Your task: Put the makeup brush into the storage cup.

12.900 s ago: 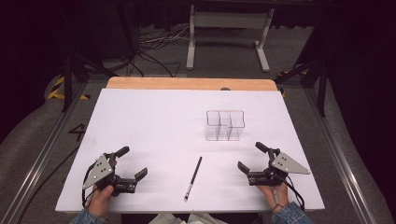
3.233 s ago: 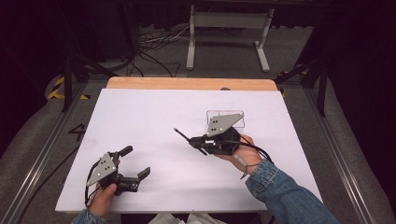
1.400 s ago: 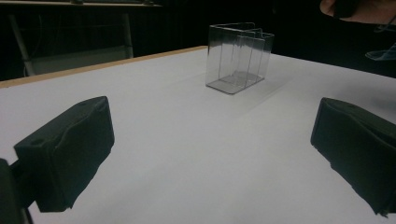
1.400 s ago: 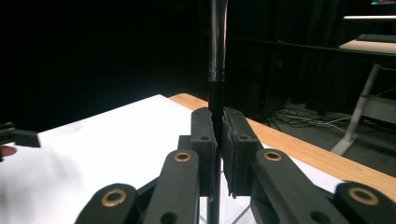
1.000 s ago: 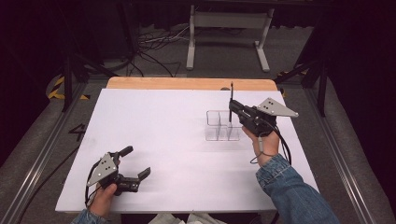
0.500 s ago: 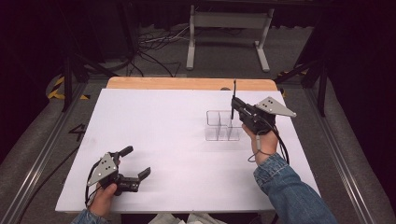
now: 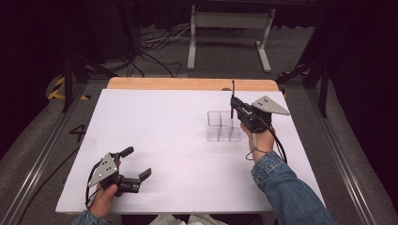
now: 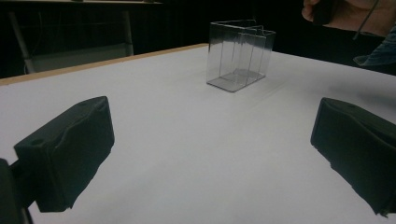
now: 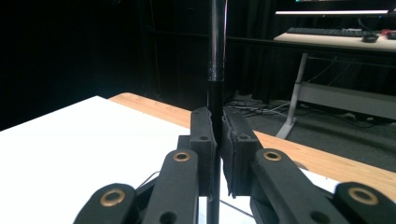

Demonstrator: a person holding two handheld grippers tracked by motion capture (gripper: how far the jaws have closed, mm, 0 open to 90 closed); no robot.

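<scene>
Jaws of the right gripper (image 7: 233, 104) are clamped on a black pen (image 7: 233, 93), which stands upright just above the clear divided organizer (image 7: 223, 126) on the white table (image 7: 178, 140); whether its lower end is inside a compartment cannot be told. Well away from the organizer, toward the person's near-left corner, the left gripper (image 7: 136, 163) rests on the table, jaws spread wide and empty.

Lab or recording studio — black curtains on all sides, grey carpeted floor (image 7: 42, 140), loose cables (image 7: 155, 44) trailing behind bench (image 7: 164, 122). White sheet covers bench top, wooden edge exposed at far side. Second desk (image 9: 336, 42) with keyboard (image 9: 322, 31) behind — white metal legs.
</scene>
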